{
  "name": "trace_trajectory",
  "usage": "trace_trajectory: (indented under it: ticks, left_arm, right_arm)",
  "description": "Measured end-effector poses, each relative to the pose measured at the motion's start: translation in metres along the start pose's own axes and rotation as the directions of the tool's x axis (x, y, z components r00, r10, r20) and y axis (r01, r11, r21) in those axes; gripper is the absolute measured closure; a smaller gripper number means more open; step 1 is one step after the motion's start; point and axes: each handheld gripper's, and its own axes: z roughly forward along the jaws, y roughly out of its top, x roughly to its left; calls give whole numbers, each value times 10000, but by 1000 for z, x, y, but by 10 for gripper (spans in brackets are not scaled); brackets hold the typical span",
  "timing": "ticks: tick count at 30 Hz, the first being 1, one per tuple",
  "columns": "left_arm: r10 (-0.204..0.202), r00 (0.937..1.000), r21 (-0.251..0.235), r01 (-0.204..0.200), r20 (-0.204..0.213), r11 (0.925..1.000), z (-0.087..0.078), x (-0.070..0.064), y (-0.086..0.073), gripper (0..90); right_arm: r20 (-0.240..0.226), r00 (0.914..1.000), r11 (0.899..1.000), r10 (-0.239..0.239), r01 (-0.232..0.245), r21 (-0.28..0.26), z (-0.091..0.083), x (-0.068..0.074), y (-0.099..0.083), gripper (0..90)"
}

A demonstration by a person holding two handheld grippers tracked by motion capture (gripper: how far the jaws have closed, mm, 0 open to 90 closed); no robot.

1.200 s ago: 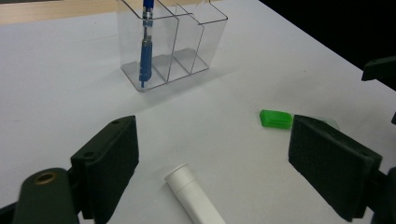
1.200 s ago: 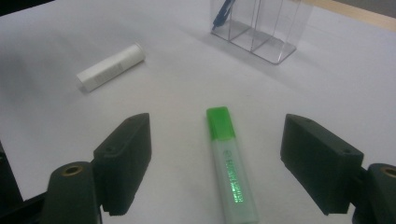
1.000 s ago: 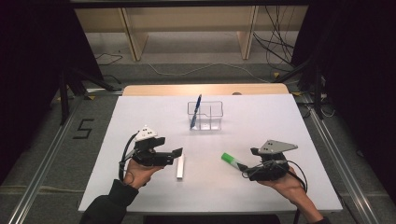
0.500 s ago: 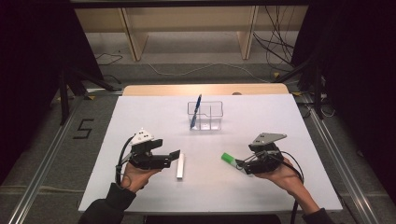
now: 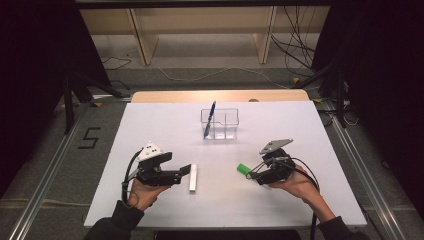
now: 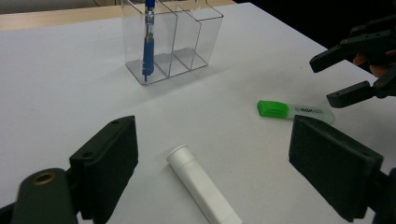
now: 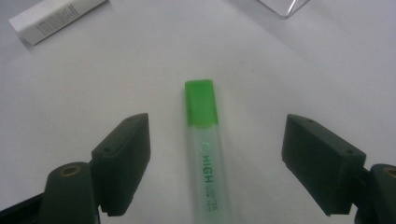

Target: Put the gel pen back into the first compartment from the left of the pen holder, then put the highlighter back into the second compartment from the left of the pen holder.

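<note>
Two grippers are over the white table point(image 5: 150, 125), each one held in a hand. The right gripper point(image 7: 215, 163) has its jaws spread wide and grasps nothing; in the right gripper view the green highlighter point(image 7: 205, 149) lies flat on the table between the two black jaws, touching neither of them, with its green cap pointing to 12 o'clock. In the high view this highlighter point(image 5: 243, 169) sits just at 9 o'clock of the right gripper point(image 5: 255, 172), near the front half of the table. The left gripper point(image 6: 215, 172) is also released, its jaws standing far apart and holding nothing. In the left gripper view the white tube point(image 6: 201, 186) lies on the table between these jaws, with its flanged end pointing to about 11 o'clock, and no jaw touches it. In the high view the white tube point(image 5: 193, 178) is just at 3 o'clock of the left gripper point(image 5: 185, 172), and well apart from the highlighter. At 12 o'clock from both things, farther on the table, stands a clear organiser point(image 5: 227, 122) with compartments; a blue pen point(image 5: 210, 119) leans tilted in its left compartment.
</note>
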Motion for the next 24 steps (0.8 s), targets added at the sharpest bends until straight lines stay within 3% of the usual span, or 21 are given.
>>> trace_trajectory:
  ticks: [7,13,24]
  left_arm:
    - [260,9996,-155,-261,-54,9995,-3,1,-5,154]
    - [96,9999,-469,-93,51,9989,-6,5,-6,152]
    - [105,9999,-577,-104,20,9983,-7,4,-7,150]
  right_arm:
    - [-58,9997,9986,-225,228,487,9,2,5,248]
    - [-84,9996,9967,-285,290,760,14,2,7,250]
    - [-208,9987,9902,-472,496,1304,25,1,12,258]
